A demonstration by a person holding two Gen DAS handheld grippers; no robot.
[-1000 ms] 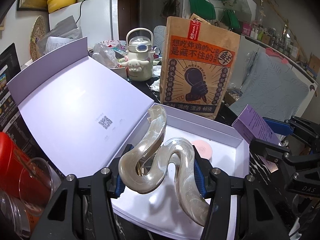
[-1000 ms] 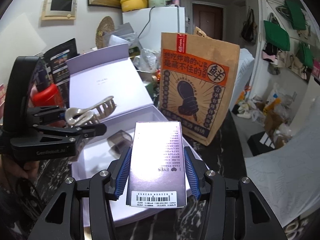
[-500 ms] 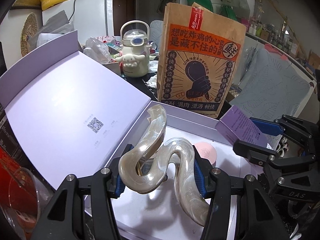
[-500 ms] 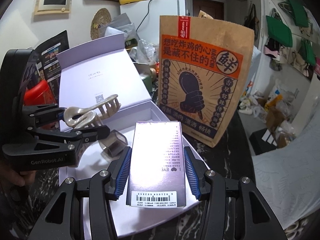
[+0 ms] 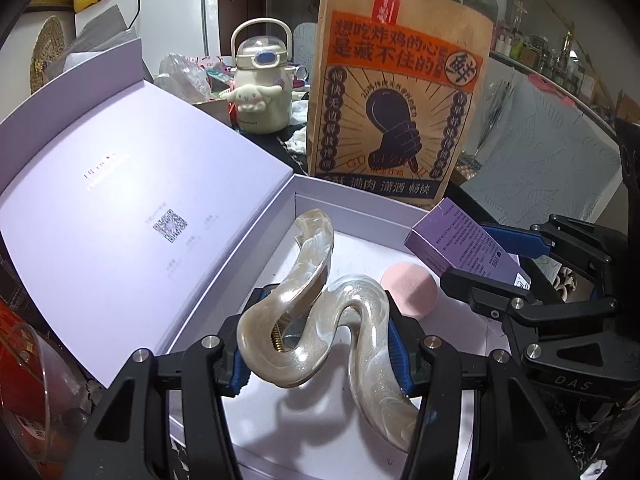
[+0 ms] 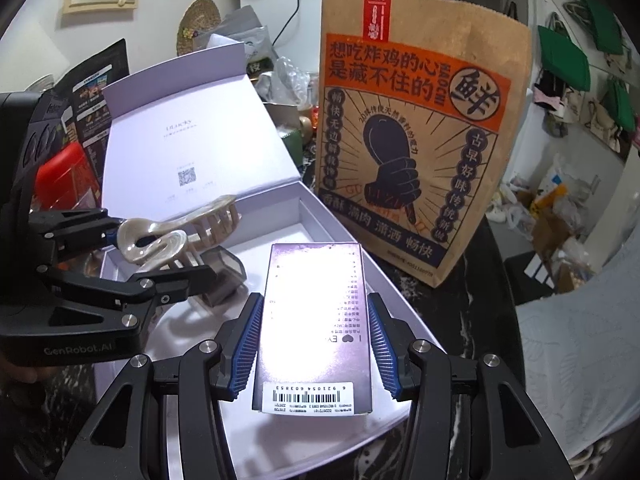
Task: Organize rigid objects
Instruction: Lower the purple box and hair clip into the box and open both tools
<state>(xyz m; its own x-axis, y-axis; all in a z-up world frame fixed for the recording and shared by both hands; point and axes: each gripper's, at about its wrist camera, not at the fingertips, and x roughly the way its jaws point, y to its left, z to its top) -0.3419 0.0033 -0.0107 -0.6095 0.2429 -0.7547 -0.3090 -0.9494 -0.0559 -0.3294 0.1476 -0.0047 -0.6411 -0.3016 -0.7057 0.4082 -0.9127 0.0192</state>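
a pearly hair claw (image 5: 320, 316) is clamped in the left gripper (image 5: 320, 344) and a purple carton (image 6: 316, 320) in the right gripper (image 6: 314, 344), both held over the open white box (image 6: 320, 204), seemingly for dropping in.

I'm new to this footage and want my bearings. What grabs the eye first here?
A big pearly hair claw, clamped in the left gripper over the open lilac box. Beside it, the right gripper grips a shiny purple carton above the same box. Behind stands a tall brown paper bag with an orange banner.
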